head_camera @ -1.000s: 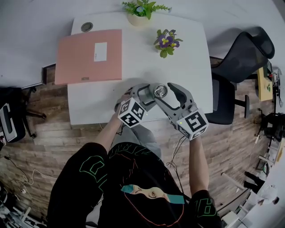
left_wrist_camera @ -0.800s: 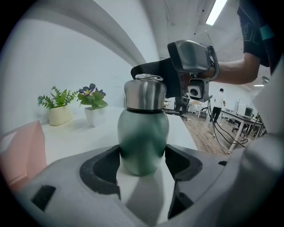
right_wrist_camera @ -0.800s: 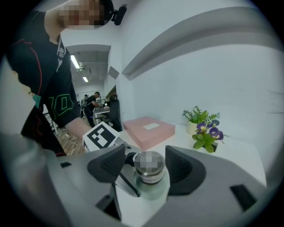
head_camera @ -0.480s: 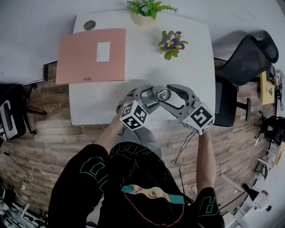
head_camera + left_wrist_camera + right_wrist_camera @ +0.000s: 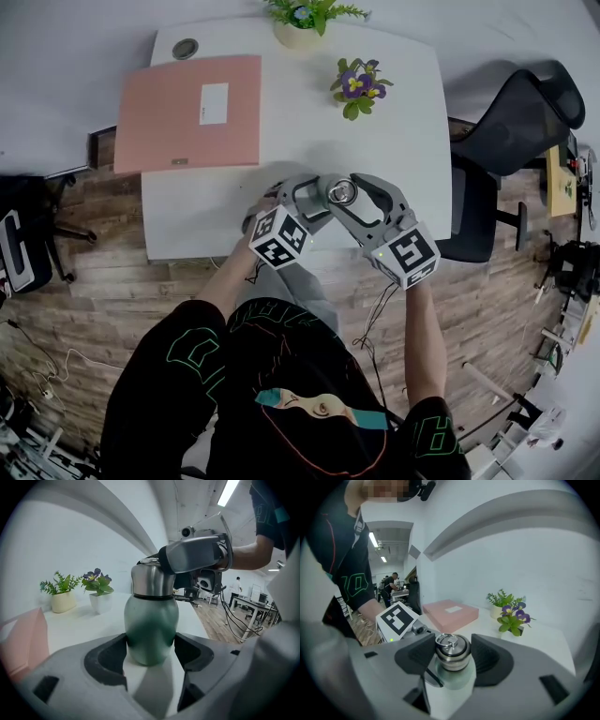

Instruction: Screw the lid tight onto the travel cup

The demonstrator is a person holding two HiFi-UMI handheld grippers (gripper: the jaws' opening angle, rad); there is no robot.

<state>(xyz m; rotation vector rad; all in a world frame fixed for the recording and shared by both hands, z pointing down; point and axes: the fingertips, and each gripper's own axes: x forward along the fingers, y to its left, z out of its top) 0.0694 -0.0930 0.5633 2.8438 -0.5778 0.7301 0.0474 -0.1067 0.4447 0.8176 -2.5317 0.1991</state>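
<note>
The travel cup point(image 5: 151, 620) stands upright close to the near edge of the white counter point(image 5: 394, 141). My left gripper point(image 5: 151, 645) has its jaws clamped on the cup's green body, low down, with one pad pressed to each side. My right gripper point(image 5: 453, 657) reaches in from the right at the top. Its jaws have just been closing and are fairly wide, with a pad against each side of the steel lid point(image 5: 452, 649). The lid sits on the cup's neck, and the small ring on top shows between my pads. From above, both grippers meet at the cup, the left from the near left and the right from the near right. Well apart from the cup, a flat pink box point(image 5: 187, 112) lies toward the far left of the counter. A pot of purple flowers point(image 5: 353, 86) stands to the right of the box, and a green plant point(image 5: 300, 21) sits at the far edge. A black chair point(image 5: 511, 122) stands off the counter's right side on the wooden floor point(image 5: 112, 309).
</note>
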